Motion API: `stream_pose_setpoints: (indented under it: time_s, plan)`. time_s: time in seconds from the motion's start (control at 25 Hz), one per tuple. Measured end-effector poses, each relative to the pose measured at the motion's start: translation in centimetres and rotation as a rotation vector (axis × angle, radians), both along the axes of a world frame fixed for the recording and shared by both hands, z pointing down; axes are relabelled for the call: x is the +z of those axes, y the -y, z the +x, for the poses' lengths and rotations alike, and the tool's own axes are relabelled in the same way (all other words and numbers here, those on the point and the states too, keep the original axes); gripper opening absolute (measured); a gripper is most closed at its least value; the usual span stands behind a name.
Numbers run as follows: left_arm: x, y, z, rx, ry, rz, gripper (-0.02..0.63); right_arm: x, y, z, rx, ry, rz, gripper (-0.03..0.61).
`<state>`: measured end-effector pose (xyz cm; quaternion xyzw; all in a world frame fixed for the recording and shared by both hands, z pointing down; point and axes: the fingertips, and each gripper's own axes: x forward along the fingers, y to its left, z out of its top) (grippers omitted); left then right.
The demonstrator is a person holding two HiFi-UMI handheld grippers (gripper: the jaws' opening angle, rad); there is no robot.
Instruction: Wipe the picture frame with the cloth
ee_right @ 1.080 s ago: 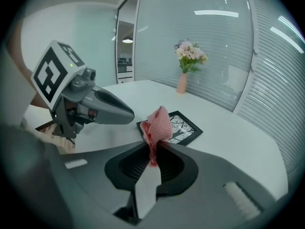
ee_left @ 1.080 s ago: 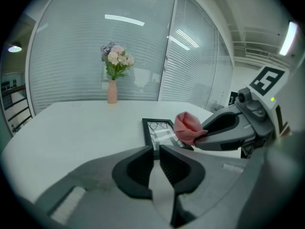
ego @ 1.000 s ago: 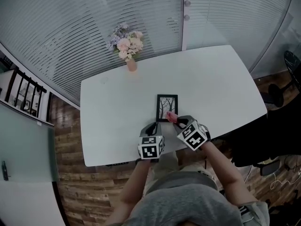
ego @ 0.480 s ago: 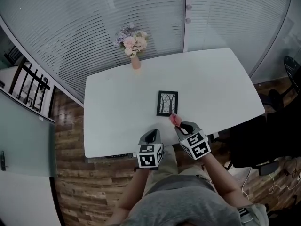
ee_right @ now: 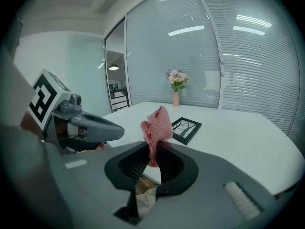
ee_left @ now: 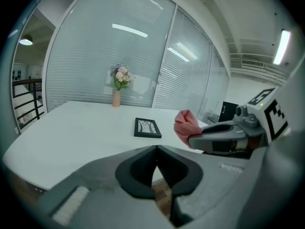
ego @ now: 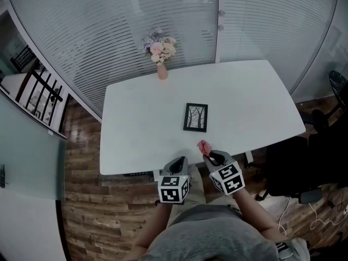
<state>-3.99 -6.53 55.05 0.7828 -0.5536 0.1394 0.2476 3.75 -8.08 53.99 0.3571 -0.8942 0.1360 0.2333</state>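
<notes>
White table [ego: 136, 124] stands on a wood-plank floor [ego: 87, 211]. Pink vase [ego: 162, 72] upright near the table's far edge, holding pale flowers [ego: 160, 47]. Blinds [ego: 109, 26] behind. Dark chair [ego: 291, 165] at right. Black railing [ego: 38, 91] at left.

The cloth [ee_right: 156, 123] is pink with a fine dotted weave. On the white table [ego: 141, 129], the frame [ego: 196, 117] is black around a black-and-white branch drawing.

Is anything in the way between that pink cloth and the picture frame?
Nothing visible does. Only table surface lies between the cloth pinched in the right gripper and the picture frame.
</notes>
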Motion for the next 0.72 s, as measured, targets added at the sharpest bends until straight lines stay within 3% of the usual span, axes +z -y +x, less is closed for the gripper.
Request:
stream_pose_setpoints:
  time_s: [0.72]
  plan:
    - [0.0, -1.2, 0.1, -0.012, -0.019, 0.003, 0.002, -0.6, -1.4, -1.1, -0.029, 0.011, 0.006, 0.040]
